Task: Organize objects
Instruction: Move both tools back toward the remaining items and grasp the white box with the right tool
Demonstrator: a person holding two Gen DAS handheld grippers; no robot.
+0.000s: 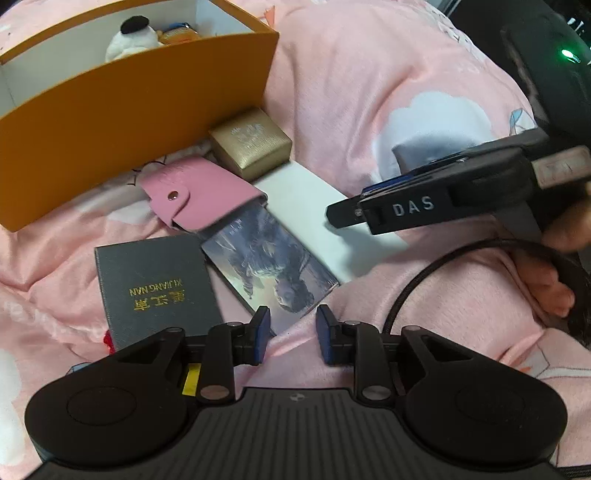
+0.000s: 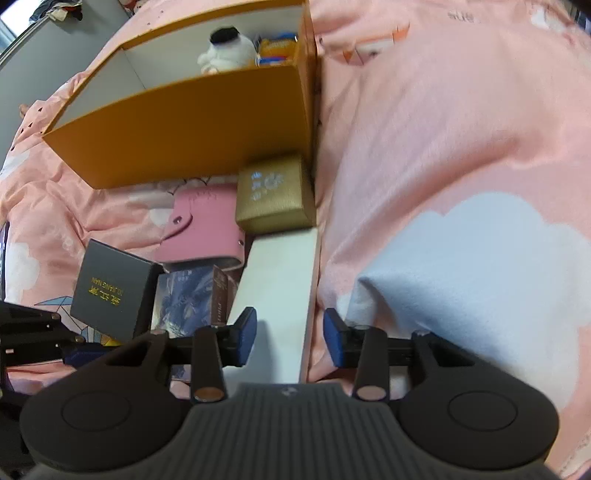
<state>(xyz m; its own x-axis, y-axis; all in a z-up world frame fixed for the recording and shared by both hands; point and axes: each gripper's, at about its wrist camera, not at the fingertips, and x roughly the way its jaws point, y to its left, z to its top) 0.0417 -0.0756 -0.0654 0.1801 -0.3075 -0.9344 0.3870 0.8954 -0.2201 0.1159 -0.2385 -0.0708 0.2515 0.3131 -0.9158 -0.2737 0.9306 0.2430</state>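
An orange box (image 1: 122, 122) with a white inside stands on a pink bedspread; it holds a white plush toy (image 1: 129, 37) and an orange-blue toy (image 1: 177, 33). In front of it lie a gold case (image 1: 251, 142), a pink snap wallet (image 1: 195, 194), a grey booklet (image 1: 157, 288), a picture-printed box (image 1: 269, 266) and a flat white box (image 1: 314, 206). My left gripper (image 1: 291, 338) is open and empty, just short of the picture box. My right gripper (image 2: 290, 338) is open and empty, its jaws astride the white box's (image 2: 280, 280) near end. It also shows in the left wrist view (image 1: 424, 206).
The bedspread (image 2: 443, 147) bulges up to the right of the objects. The orange box (image 2: 184, 122) sits at the back left in the right wrist view, with the gold case (image 2: 273, 195) against its corner. A black cable (image 1: 424, 280) hangs from the right gripper.
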